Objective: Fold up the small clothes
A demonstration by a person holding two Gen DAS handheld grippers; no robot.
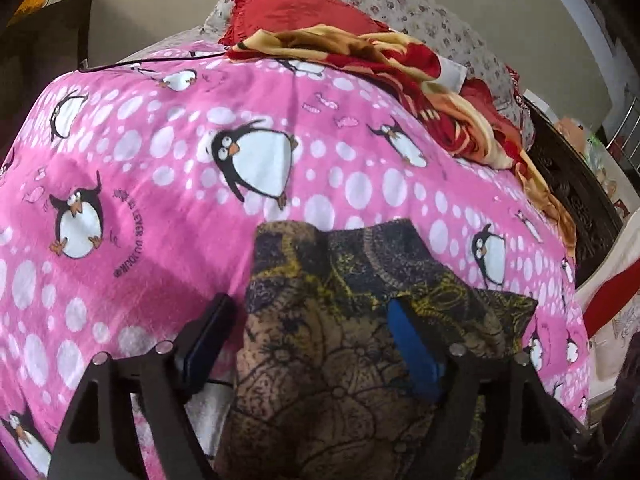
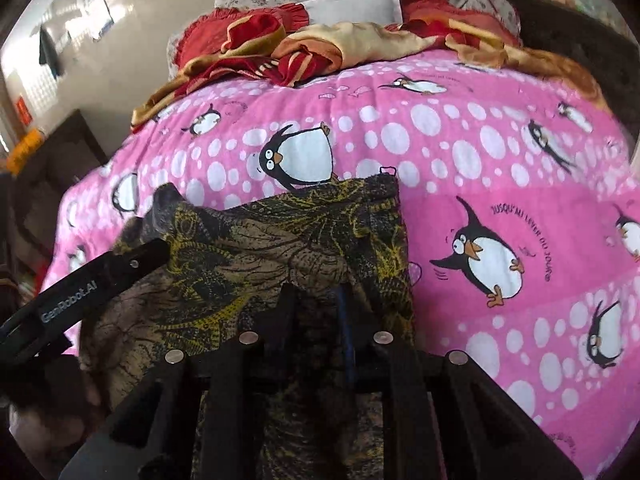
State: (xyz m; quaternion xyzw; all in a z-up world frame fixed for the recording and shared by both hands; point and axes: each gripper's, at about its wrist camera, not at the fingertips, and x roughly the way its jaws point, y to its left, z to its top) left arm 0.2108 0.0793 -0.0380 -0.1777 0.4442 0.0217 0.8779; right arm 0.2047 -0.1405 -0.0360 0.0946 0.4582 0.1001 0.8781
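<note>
- Far left in the left wrist view: dark furniture (image 1: 48, 40) against a pale wall, beside the edge of the bed.
- Across both views: pink penguin blanket (image 1: 160, 184) spread over the bed, dotted with white circles.
- Left gripper (image 1: 308, 344) low in its own view, jaws standing well apart, angled down at the bed.
- Left-hand finger (image 1: 208, 340) just off the garment's left edge, over bare blanket; blue-padded right-hand finger (image 1: 416, 352) lying on top of the cloth. Cloth between the two, not pressed by both pads.
- Dark patterned garment (image 1: 352, 320), brown and black with yellow tracery, lying on the blanket near the front edge of the bed, partly doubled over, far edge uneven with two humps.
- Same garment (image 2: 256, 248) in the right wrist view, with a small loop sticking up at its far right corner.
- Right gripper (image 2: 316, 308) with jaws drawn close together, dark fingers pinching a raised ridge of the garment near its right side.
- Left gripper's black arm with white lettering (image 2: 80, 292) visible at the left of the right wrist view, resting over the garment's left part.
- Further back, toward the right: crumpled red and gold cloth (image 1: 420, 76), a red frilled cushion (image 1: 288, 8) and flower-print pillows (image 1: 420, 12) at the head of the bed.
- Far right: dark carved wooden frame (image 1: 576, 200) alongside the bed.
</note>
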